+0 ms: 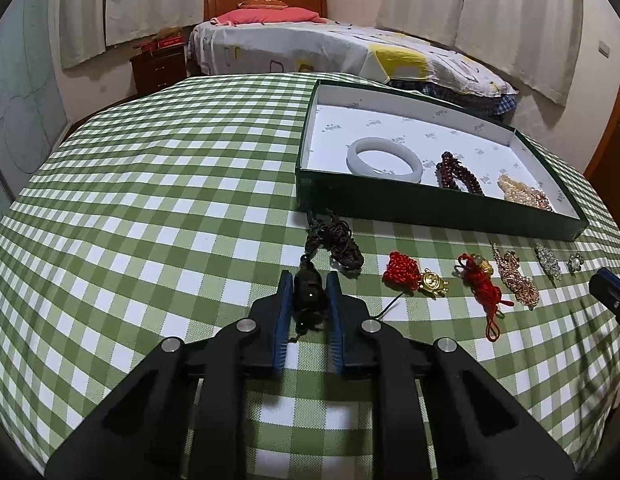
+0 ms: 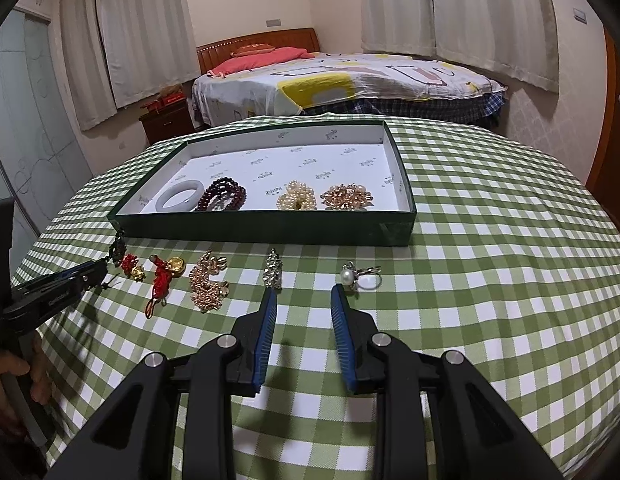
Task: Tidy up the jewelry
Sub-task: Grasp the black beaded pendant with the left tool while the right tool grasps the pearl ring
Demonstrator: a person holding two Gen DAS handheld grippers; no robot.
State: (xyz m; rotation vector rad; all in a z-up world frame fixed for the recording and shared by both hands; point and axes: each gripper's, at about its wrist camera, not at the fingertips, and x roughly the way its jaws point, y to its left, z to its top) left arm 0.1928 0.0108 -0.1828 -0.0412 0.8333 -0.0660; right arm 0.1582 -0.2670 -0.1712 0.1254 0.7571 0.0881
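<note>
Six loose pcs in a row on the green-check tablecloth (image 2: 490, 240), w/ a bed (image 2: 350, 80) and curtains (image 2: 129, 32) behind: dark corded pendant (image 1: 310, 300), red-knot gold charm (image 1: 414, 276), red-cord gold charm (image 1: 480, 280), gold chain cluster (image 2: 207, 284), crystal brooch (image 2: 273, 270), pearl ring (image 2: 356, 278). Green tray (image 2: 269, 232) just beyond holds four: white bangle (image 2: 181, 197), dark red bead string (image 2: 223, 198), pearl cluster (image 2: 297, 197), gold-pearl cluster (image 2: 348, 197). Left gripper (image 1: 309, 280) clamped narrow on the pendant. Right gripper (image 2: 303, 294) stands partly apart, empty, tips between brooch and ring.
</note>
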